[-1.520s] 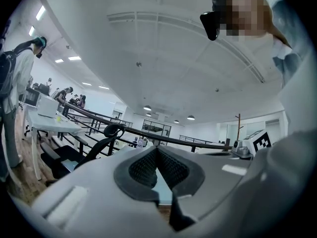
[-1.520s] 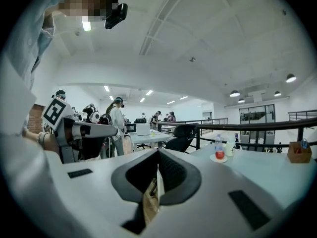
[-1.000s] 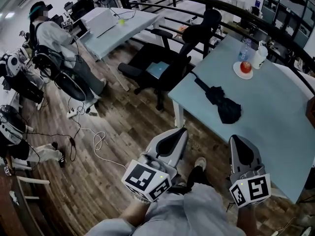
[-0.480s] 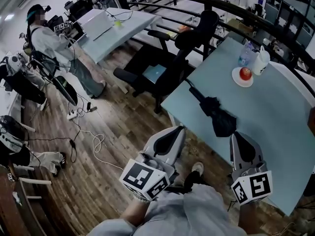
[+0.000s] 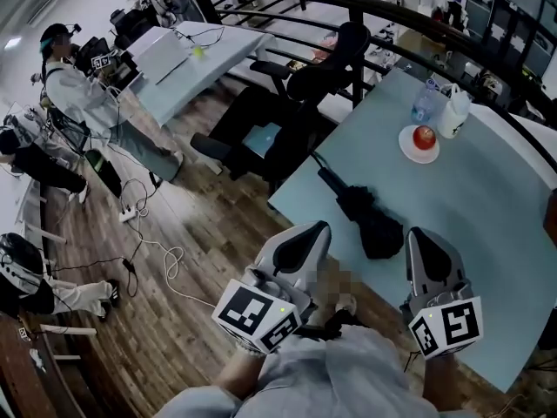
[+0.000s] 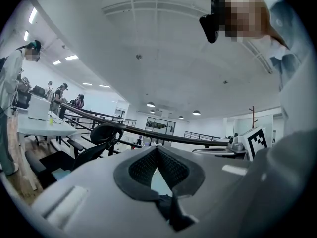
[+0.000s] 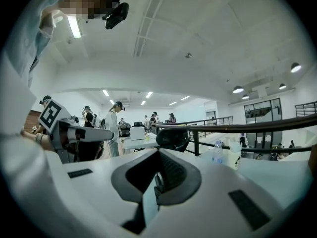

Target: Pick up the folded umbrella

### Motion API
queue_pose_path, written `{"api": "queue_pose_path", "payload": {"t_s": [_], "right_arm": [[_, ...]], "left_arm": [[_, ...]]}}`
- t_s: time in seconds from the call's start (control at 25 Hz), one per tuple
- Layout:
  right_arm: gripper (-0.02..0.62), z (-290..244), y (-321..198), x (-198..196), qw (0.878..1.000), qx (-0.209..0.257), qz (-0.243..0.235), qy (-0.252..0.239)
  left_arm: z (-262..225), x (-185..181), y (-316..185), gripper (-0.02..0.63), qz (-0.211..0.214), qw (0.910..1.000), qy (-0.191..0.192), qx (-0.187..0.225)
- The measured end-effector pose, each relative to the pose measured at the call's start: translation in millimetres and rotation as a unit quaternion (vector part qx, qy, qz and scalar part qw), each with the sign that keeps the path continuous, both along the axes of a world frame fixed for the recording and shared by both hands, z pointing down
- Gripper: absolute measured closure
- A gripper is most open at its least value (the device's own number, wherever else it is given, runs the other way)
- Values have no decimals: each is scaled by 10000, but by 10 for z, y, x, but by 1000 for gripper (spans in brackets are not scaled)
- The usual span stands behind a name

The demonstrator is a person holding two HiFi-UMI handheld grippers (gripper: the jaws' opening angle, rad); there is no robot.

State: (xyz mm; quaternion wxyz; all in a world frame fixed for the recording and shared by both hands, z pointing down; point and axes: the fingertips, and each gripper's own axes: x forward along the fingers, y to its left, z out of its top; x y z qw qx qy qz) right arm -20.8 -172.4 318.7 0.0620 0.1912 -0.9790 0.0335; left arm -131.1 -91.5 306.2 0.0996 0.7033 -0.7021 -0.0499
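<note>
The folded black umbrella lies on the light blue table, near its front left corner, with its handle pointing to the far left. My left gripper is held level just short of the table edge, left of the umbrella, with its jaws shut and empty. My right gripper hovers over the table's near edge, just to the right of the umbrella's bunched end, also shut with nothing in it. In the left gripper view the gripper shows only its closed pads. The right gripper hides the umbrella in its own view.
A plate with a red apple, a water bottle and a white jug stand at the table's far side. A black office chair sits left of the table before a dark railing. Cables lie on the wooden floor.
Both grippers and the head have moved forward toward the table. The umbrella now lies closer, between the two gripper tips. Both jaws stayed shut.
</note>
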Motion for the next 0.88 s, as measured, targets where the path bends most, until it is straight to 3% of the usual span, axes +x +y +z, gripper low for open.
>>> {"api": "queue_pose_path", "payload": {"t_s": [0.6, 0.88], "right_arm": [[596, 115, -494, 328, 9988, -139, 463, -9], [595, 118, -601, 362, 9968, -132, 784, -20]], "left_arm": [[23, 78, -578, 601, 201, 9998, -15, -33], [13, 188, -817, 601, 673, 9977, 18, 29]]}}
